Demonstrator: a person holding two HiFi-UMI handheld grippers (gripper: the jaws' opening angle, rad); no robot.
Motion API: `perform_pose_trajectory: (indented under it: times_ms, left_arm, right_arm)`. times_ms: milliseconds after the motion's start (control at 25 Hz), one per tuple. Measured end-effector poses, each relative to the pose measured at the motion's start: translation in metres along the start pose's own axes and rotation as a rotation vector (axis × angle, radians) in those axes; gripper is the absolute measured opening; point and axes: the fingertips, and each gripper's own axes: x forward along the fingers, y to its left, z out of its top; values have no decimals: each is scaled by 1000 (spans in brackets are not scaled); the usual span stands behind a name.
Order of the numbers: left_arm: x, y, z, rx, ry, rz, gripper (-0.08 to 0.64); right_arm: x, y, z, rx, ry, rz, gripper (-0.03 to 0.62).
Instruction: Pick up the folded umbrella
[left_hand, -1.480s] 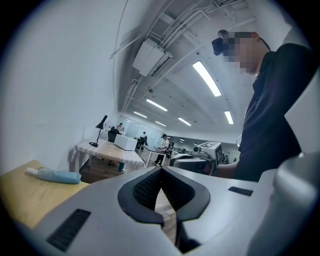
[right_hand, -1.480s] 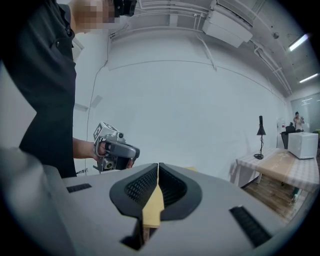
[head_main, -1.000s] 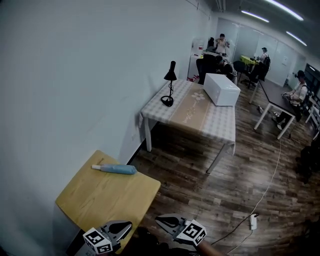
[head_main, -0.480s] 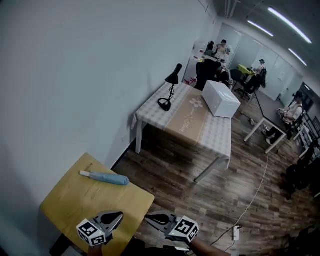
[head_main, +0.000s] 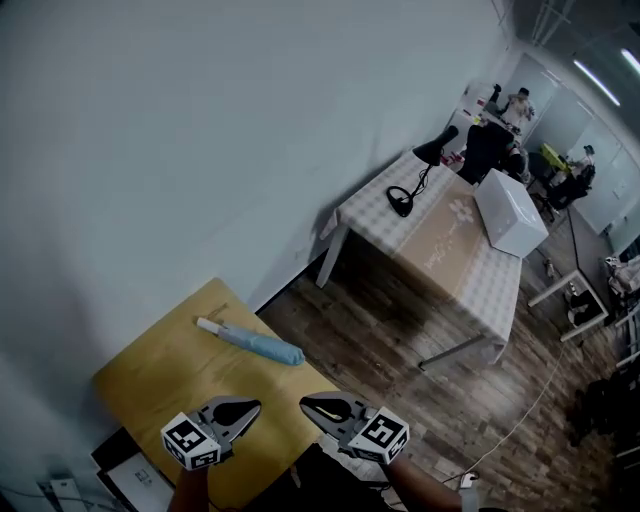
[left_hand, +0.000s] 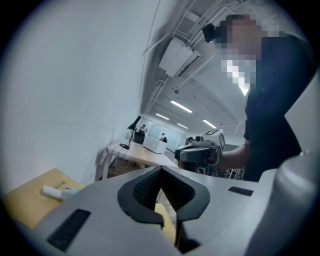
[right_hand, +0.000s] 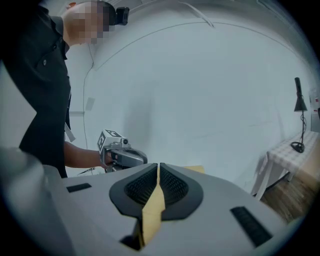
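Folded umbrella (head_main: 255, 343): blue with a white handle end, lying flat on the yellow table (head_main: 150, 385), left of centre in the lower half of the head view. The handle points to the upper left, toward the wall. Nothing touches it.
What has changed: a second ago the yellow table sat in the lower-left corner of the head view and both grippers were cut off by the bottom edge. Now the table fills the lower middle left and both grippers show in full over its near part. The umbrella lies on the same spot of the tabletop.
Meaning for the task: the approach looks under way, but the pick-up has not begun. The umbrella lies ahead of both grippers, near but apart from them.
Left gripper (head_main: 255, 405): low in the head view, left of centre. In the left gripper view its jaws meet at the tips with nothing between them. The umbrella's white end shows at the lower left of that view, off to the side of the jaws.
Right gripper (head_main: 305, 403): just right of the left one. Its jaws are together and empty, and the yellow strip seen through them is probably the tabletop behind.
Next need: whichever gripper takes the umbrella must likely open first.
Background: the checked table (head_main: 440, 240) with its desk lamp (head_main: 420, 170) now sits at the upper right.
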Motion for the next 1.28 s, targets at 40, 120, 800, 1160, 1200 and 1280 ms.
perform_pose_trajectory:
  times_ms: [40, 120, 800, 1160, 1200, 1280]
  left_arm:
    - [-1, 11, 2, 8, -3, 24, 12]
    - [1, 35, 9, 35, 0, 70, 12]
    - [25, 149, -6, -19, 92, 375, 14]
    - [18, 167, -36, -97, 122, 408, 12]
    - [19, 166, -40, -108, 125, 408, 14]
    - [20, 163, -46, -132, 127, 410, 14]
  right_arm:
    - [6, -8, 4, -3, -5, 13, 21]
    - [19, -29, 11, -19, -23, 38, 21]
    - [178, -171, -45, -77, 223, 237, 221]
    - [233, -181, -154, -97, 664, 296, 321]
    - [235, -182, -161, -100, 693, 288, 321]
    - [241, -186, -171, -112, 738, 261, 321]
